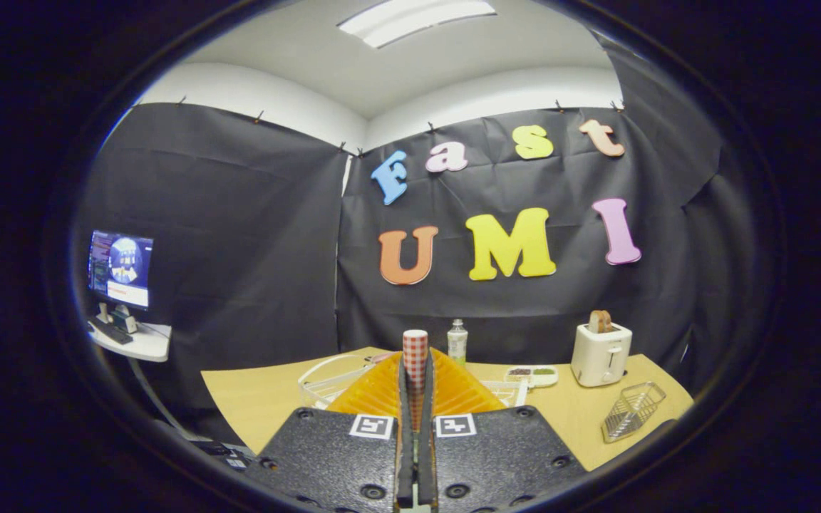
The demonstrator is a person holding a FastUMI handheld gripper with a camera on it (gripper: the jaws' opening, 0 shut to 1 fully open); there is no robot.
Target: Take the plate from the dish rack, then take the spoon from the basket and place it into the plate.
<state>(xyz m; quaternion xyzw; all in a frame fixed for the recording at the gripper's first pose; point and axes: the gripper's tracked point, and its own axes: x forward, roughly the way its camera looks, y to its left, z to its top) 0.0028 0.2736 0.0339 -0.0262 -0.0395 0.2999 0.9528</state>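
Gripping an orange ribbed plate by its rim, the handheld gripper hangs above a wooden table in a cloth-walled booth, its two fingers pressed nearly together on the plate's edge so that the dish fans out to either side of them. A red-and-white checked cylinder, possibly a cup or the handle of something, rises at twelve o'clock just past the fingertips; what it belongs to cannot be told. At ten o'clock from the fingers lies a clear wire-framed dish rack, partly hidden behind the plate. A small wire basket sits near the table's edge at three o'clock, well apart from the plate, and no spoon can be made out in it from this angle. Beyond the plate stand a clear bottle, a white compartment tray and, at two o'clock, a white toaster with bread poking out. The plate appears to be clear of the rack, so the step in hand is likely setting it down. That is best done by lowering it flat onto bare tabletop short of the basket, keeping the rim level and releasing only once the base rests, leaving room to reach the basket afterwards.
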